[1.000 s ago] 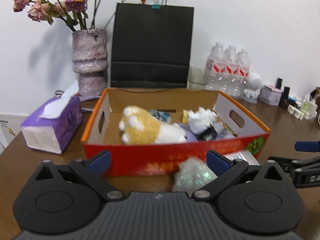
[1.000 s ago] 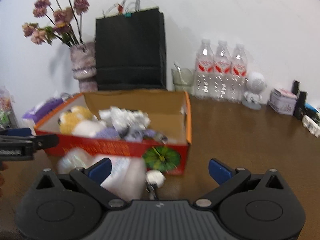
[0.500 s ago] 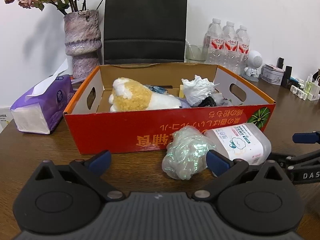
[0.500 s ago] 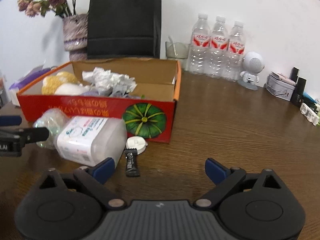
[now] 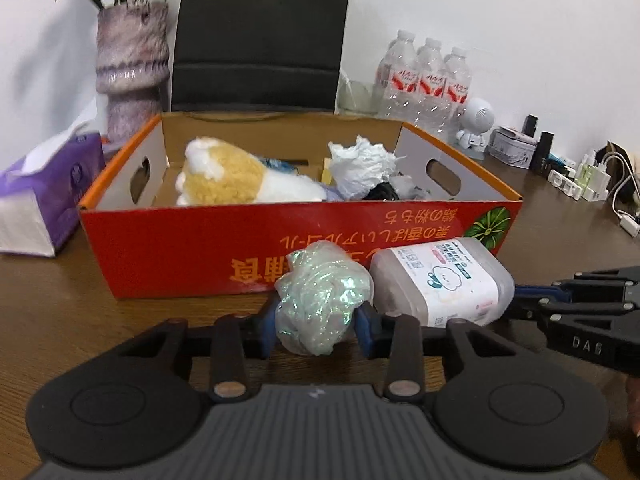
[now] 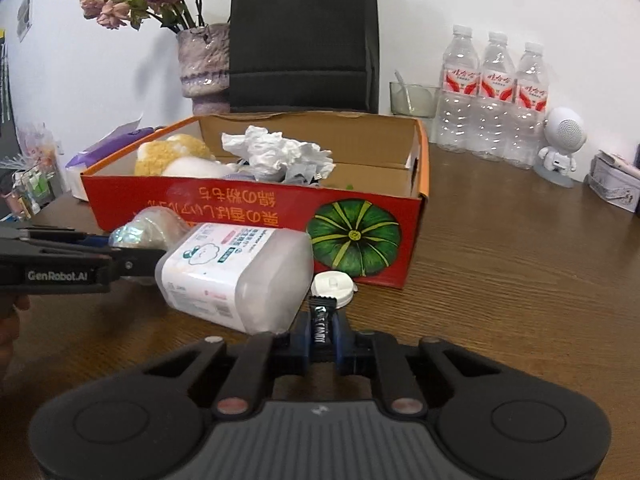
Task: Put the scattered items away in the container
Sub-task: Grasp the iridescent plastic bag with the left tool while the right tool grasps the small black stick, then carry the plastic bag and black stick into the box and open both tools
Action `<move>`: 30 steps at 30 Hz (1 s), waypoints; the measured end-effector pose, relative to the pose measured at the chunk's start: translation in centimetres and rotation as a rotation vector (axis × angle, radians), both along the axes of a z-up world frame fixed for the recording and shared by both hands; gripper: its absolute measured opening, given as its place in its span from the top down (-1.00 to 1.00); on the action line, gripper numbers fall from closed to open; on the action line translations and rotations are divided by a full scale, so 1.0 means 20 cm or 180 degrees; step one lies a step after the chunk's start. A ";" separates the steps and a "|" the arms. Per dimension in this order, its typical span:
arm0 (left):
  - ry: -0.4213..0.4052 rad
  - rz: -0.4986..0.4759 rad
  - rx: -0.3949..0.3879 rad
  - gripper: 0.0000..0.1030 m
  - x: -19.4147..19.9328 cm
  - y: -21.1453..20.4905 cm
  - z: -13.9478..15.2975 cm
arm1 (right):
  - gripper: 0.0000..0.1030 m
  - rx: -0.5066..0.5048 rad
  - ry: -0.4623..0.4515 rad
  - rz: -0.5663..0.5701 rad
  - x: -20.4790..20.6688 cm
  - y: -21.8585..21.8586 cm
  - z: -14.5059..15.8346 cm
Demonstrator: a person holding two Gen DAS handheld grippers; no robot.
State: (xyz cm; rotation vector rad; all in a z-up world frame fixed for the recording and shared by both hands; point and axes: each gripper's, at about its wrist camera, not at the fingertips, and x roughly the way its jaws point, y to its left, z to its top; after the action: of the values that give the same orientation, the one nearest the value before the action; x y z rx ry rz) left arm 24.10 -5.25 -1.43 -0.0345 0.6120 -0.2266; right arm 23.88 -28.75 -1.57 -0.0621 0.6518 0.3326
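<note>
- With my left tool (image 5: 316, 322) clamped on the iridescent wad (image 5: 320, 298), I lift clear of the box (image 5: 180, 248) wall.
- My right tool (image 6: 322, 334) pinches the candy bar (image 6: 321, 322); I raise it straight.

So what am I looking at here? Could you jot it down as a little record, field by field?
Container: red cardboard box on a wooden table
Already inside: plush toy, crumpled tissue
Left gripper: shut on a shiny plastic bundle
Right gripper: shut on a black candy packet
Still outside: clear tub lying on its side, white lid
Next, probably: lift both items into the box
</note>
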 end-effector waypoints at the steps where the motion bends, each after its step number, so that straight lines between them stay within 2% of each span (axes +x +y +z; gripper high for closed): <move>1: -0.0016 0.0003 -0.0027 0.26 -0.01 0.01 0.00 | 0.80 0.0033 -0.0028 -0.0020 -0.01 -0.01 0.01; 7: -0.0059 0.0017 -0.0093 0.26 -0.04 0.02 0.02 | 0.80 0.0208 -0.0190 -0.0160 -0.07 -0.05 0.05; 19: -0.0176 -0.0017 -0.0120 0.26 -0.13 0.03 0.07 | 0.80 0.0299 -0.0240 -0.0202 -0.11 -0.05 0.08; 25: -0.0455 -0.0047 -0.0093 0.26 -0.18 0.03 0.18 | 0.80 0.0273 -0.0413 -0.0188 -0.14 -0.02 0.15; 30: -0.0579 -0.0057 -0.0072 0.25 -0.12 0.02 0.30 | 0.80 0.0326 -0.0573 -0.0119 -0.11 0.06 0.27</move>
State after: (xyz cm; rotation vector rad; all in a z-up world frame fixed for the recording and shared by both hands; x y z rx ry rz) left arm 21.75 -4.85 4.59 -0.0297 0.4287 -0.2511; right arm 21.66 -27.59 3.80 0.0181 0.4565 0.3200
